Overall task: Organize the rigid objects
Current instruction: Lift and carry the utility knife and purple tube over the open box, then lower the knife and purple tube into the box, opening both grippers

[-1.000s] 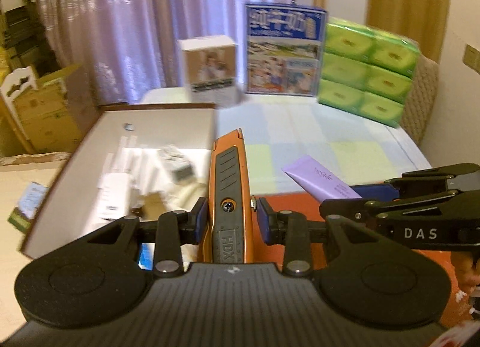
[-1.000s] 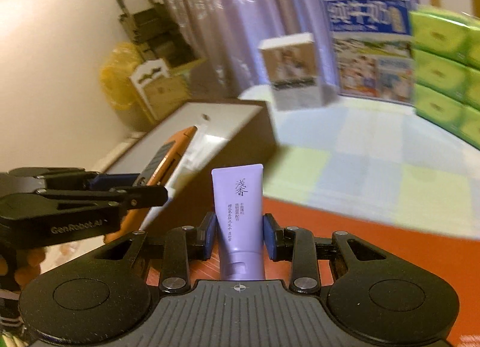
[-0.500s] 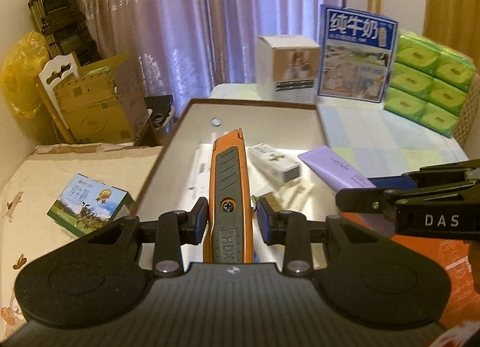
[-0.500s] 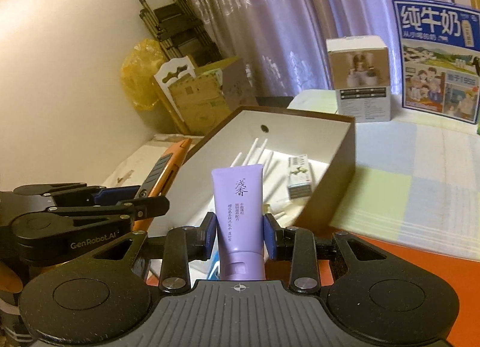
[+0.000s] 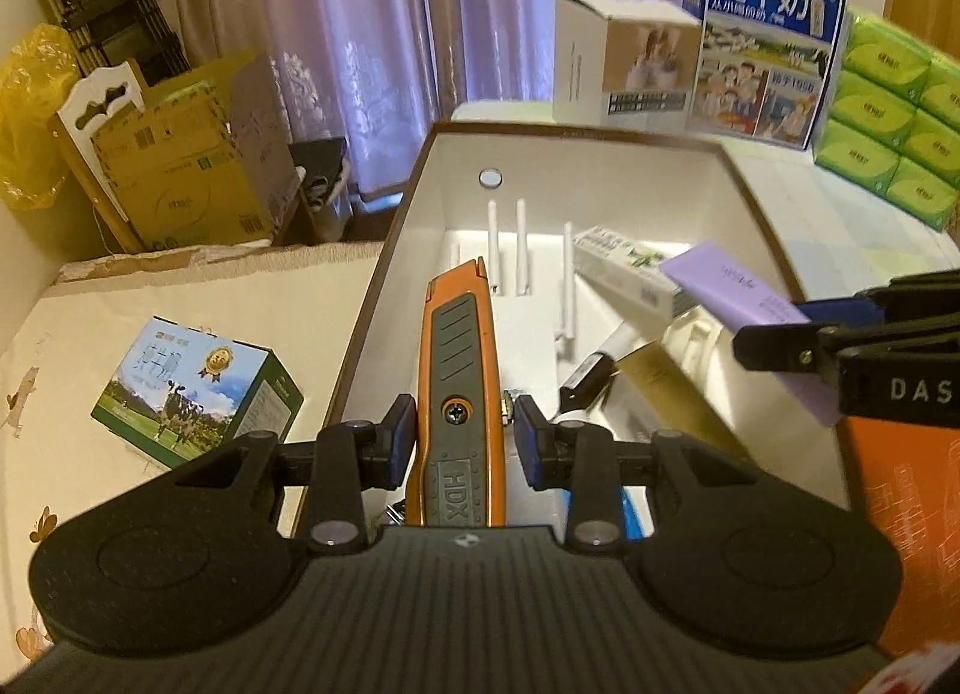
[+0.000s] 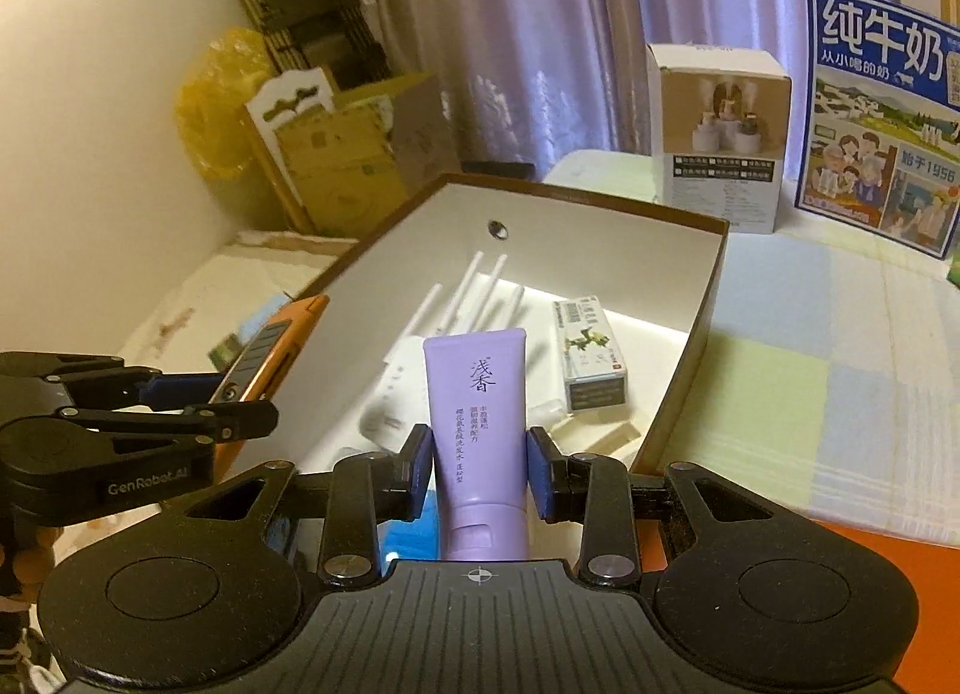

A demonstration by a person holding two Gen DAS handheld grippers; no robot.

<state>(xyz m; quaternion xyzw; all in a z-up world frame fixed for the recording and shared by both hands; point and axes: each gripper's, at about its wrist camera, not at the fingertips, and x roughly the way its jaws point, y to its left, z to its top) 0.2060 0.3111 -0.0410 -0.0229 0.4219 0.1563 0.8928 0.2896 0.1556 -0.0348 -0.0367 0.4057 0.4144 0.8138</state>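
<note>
My left gripper (image 5: 461, 436) is shut on an orange utility knife (image 5: 459, 370), held over the near end of the open white-lined box (image 5: 576, 139). My right gripper (image 6: 479, 469) is shut on a purple tube (image 6: 477, 412), also held over the box's (image 6: 711, 298) near end. The tube shows at the right of the left wrist view (image 5: 738, 289), and the knife at the left of the right wrist view (image 6: 264, 358). Inside the box lie several white sticks (image 5: 521, 250), a small white carton (image 6: 591, 352) and other small items.
A small milk carton (image 5: 192, 382) lies on the cream surface left of the box. A white product box (image 5: 624, 67), a blue milk box (image 5: 762, 46) and green tissue packs (image 5: 894, 124) stand behind. An orange box (image 5: 900, 514) is at near right.
Both grippers have moved left and forward with their objects, from beside the box to over its near end. The box interior now fills the centre of both views.
</note>
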